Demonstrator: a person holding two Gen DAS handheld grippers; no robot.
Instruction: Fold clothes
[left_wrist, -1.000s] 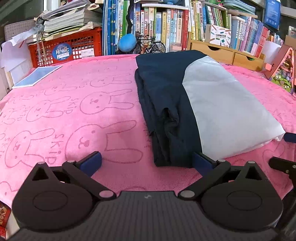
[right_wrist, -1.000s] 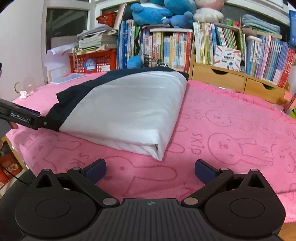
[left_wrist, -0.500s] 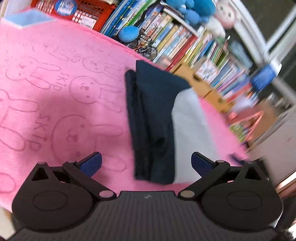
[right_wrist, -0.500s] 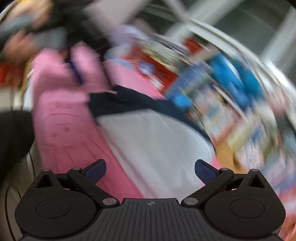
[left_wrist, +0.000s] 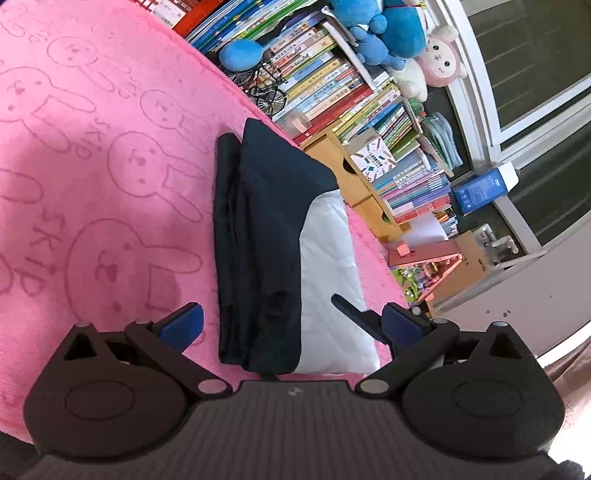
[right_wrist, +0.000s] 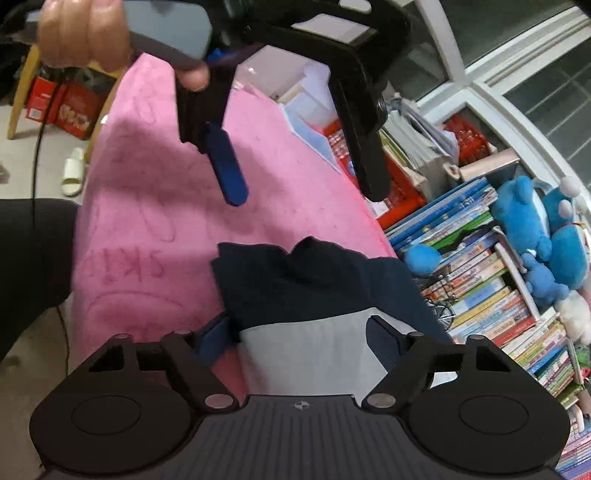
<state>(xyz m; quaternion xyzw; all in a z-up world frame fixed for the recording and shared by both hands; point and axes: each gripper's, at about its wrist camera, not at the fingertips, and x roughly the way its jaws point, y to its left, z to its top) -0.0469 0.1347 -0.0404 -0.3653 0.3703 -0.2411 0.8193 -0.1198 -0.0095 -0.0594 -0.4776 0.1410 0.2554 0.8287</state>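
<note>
Nearest to me, the left gripper (left_wrist: 291, 325) hangs just above the near end of the folded garment (left_wrist: 273, 236), tilted, its blue-padded jaws spread wide and holding nothing. The right gripper (right_wrist: 295, 339) hovers over the white part of the same garment, its jaws also parted with nothing between them; whether its pads brush the cloth I cannot tell. A person's hand (right_wrist: 88, 37) holds the left tool's handle above the garment's far side.

The garment, dark navy with a white panel, lies on the pink rabbit-print blanket (left_wrist: 92, 155) as a narrow, compact, layered bundle, edges stacked fairly evenly. It already lies as a folded piece would.

Judging by this, the scene fits two stages: a last fold made and both tools let go, or a pause before one more fold across the bundle's length. If another fold were wanted, each tool would need a clean bite on all layers at one end.

Beyond the garment stand a wooden drawer unit (left_wrist: 354, 184), a packed row of books (left_wrist: 332, 85), and blue plush toys (left_wrist: 388, 33).
</note>
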